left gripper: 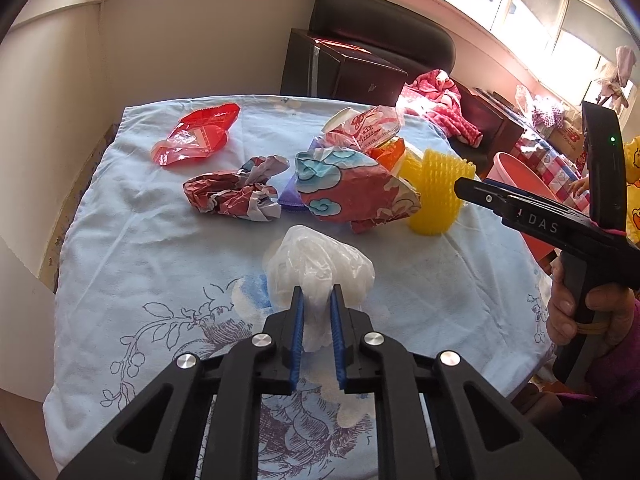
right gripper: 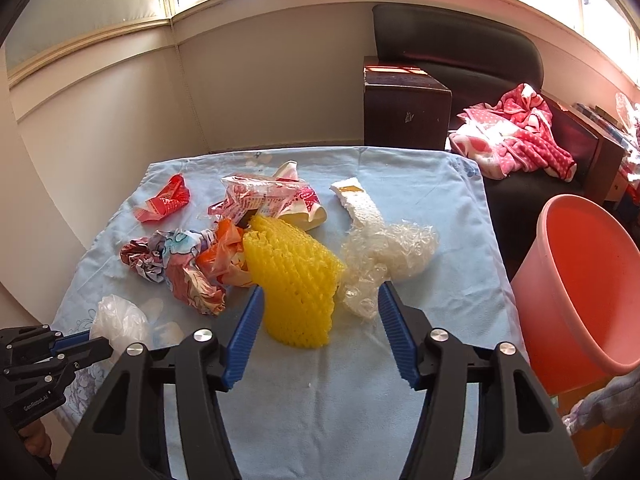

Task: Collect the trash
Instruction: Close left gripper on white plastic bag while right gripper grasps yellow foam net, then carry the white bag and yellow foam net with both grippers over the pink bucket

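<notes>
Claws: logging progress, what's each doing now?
Left claw: shut on the white plastic bag.
Right claw: open, astride the yellow foam net.

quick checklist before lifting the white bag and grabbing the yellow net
1. Left gripper pads pinching the white plastic bag: ok.
2. Right gripper jaws straddling the yellow foam net: ok, not yet pressing it.
3. Bubble wrap clear of the right jaws: not ok, it touches the outer finger.
4. Pink bucket open for dropping: ok.
5. Bag free of neighbouring trash: ok.
6. Bag's grip firm enough to lift: cannot tell.
</notes>
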Motion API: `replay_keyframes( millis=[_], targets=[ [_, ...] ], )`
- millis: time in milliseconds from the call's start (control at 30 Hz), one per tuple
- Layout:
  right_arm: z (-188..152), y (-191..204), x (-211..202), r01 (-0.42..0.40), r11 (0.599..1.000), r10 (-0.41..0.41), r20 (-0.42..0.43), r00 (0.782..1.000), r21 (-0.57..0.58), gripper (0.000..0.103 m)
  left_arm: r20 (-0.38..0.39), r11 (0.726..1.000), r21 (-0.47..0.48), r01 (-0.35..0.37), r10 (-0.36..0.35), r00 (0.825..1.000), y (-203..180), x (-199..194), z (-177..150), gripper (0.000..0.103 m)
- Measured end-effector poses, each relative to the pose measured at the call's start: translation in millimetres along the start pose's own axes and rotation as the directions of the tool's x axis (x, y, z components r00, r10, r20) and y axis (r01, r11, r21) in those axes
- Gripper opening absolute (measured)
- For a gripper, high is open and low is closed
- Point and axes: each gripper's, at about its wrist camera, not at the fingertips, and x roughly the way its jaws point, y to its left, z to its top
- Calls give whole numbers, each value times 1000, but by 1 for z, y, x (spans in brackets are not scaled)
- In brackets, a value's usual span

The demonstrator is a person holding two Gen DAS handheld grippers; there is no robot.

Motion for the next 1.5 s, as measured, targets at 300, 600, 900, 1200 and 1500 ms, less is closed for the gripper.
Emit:
replay_keyframes(
  millis=[300, 600, 900, 1200, 1500],
  targets=[
    [-3, -3, 7, -86, 996, 86, -37, 996, 2, 10, 32, 1000, 15, 6, -6, 999, -9, -11, 8, 11],
    [-2, -9, -20, -76, 997, 77, 28, 997, -12, 9, 89, 999, 42, 22, -25, 996, -28, -22, 24, 10],
    [1, -44, -44, 11, 998, -16, 78, 997, 56, 9, 149, 993, 92, 79, -92, 984, -65, -18, 50, 10],
    [0, -90, -55, 86, 986, -99, 88, 991, 143, 9, 137, 980, 145, 134, -154, 979, -110, 4, 75, 10],
    [3, -140, -66, 209, 955, -227, 68, 972, 209, 9, 92, 951, 228, 210, -236, 967, -170, 36, 98, 10]
  ],
)
